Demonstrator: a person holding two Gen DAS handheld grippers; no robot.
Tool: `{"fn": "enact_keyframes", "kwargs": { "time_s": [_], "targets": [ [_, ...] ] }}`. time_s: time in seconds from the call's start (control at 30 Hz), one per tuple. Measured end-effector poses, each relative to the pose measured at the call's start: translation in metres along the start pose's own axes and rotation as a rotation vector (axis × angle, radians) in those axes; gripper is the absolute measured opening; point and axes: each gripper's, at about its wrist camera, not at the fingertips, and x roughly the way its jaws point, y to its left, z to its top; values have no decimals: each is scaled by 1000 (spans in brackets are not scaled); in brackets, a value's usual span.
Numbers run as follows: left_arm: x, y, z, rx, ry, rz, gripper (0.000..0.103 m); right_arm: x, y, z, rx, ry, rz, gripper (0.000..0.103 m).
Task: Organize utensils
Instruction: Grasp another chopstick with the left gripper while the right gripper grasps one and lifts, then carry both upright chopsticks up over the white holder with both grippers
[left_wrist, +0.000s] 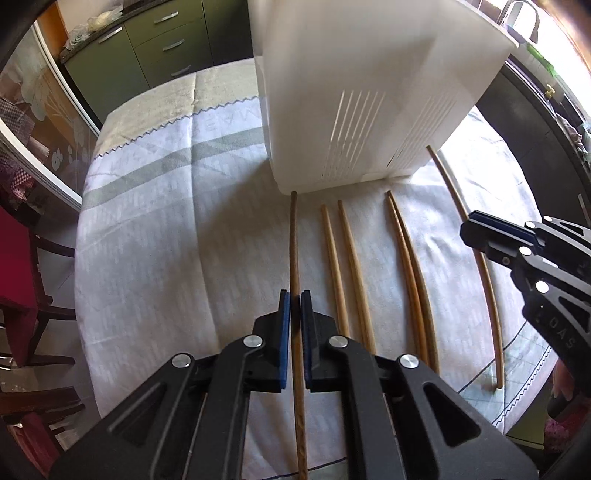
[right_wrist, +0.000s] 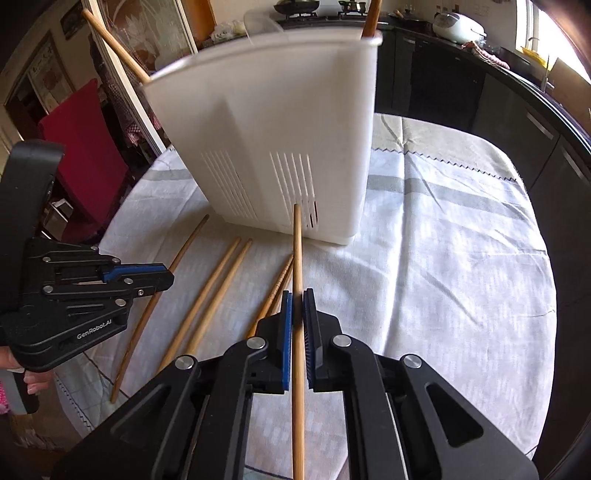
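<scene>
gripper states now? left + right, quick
Left gripper: shut on the dark chopstick.
Right gripper: shut on a light chopstick.

white slotted holder (left_wrist: 369, 92), tan chopsticks (left_wrist: 354, 269), grey-striped white tablecloth (left_wrist: 166, 221).

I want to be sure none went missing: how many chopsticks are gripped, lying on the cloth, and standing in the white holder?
Gripped: 2, a dark chopstick in the left gripper, a light chopstick in the right gripper
Lying on the tablecloth: 4
Standing in the white holder: 2
Total: 8 chopsticks
</scene>
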Motion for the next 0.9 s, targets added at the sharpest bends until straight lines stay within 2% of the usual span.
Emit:
{"fn": "enact_keyframes", "kwargs": {
  "time_s": [0.17,0.37,0.63,0.9],
  "targets": [
    [-40,4,-6,-5,-101,-6,6,-49,-2,-1,8,-101,38,7],
    [-87,-2,-26,18,-210,14,6,-94,-2,-16,-1,-174,51,7],
    [-116,-4,-50,18,-281,9,6,-140,-4,-43,0,-239,68,7],
    [-132,-3,-62,17,-320,4,6,-152,1,-55,-7,-259,70,7]
  ]
}}
